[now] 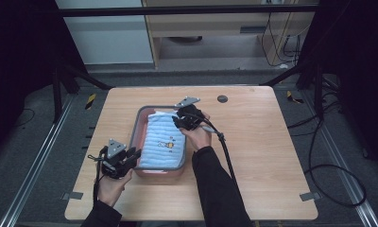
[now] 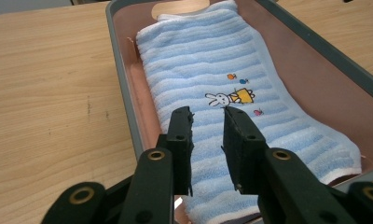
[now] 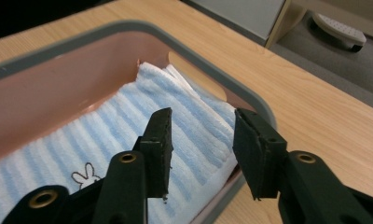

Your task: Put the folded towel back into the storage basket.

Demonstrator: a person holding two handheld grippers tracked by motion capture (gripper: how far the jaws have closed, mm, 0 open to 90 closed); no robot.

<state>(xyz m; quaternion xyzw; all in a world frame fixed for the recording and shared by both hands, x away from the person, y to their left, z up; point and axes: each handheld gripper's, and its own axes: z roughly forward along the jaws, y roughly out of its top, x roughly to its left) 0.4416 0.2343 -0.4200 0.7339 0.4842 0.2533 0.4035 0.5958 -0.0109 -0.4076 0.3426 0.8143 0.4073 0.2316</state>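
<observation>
Left gripper [image 1: 133, 156]: fingers spread, empty, over the tray's near end | Towel [image 2: 231, 88]: blue-striped, rabbit print, folded flat inside the tray | Tray [image 1: 141, 120]: pink, grey rim, mid-table [image 1: 267, 142] | Right gripper [image 1: 180, 120]: fingers spread, empty, over the towel's far right corner

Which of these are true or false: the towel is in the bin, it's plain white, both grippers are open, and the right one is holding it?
1. The striped towel lies in the pink bin. True.
2. The towel is plain white. False: it is blue-and-white striped with a small rabbit picture.
3. Both the left gripper and right gripper are open. True.
4. The right gripper holds the towel. False: its jaws stand apart above the towel's corner, clamping nothing.
</observation>
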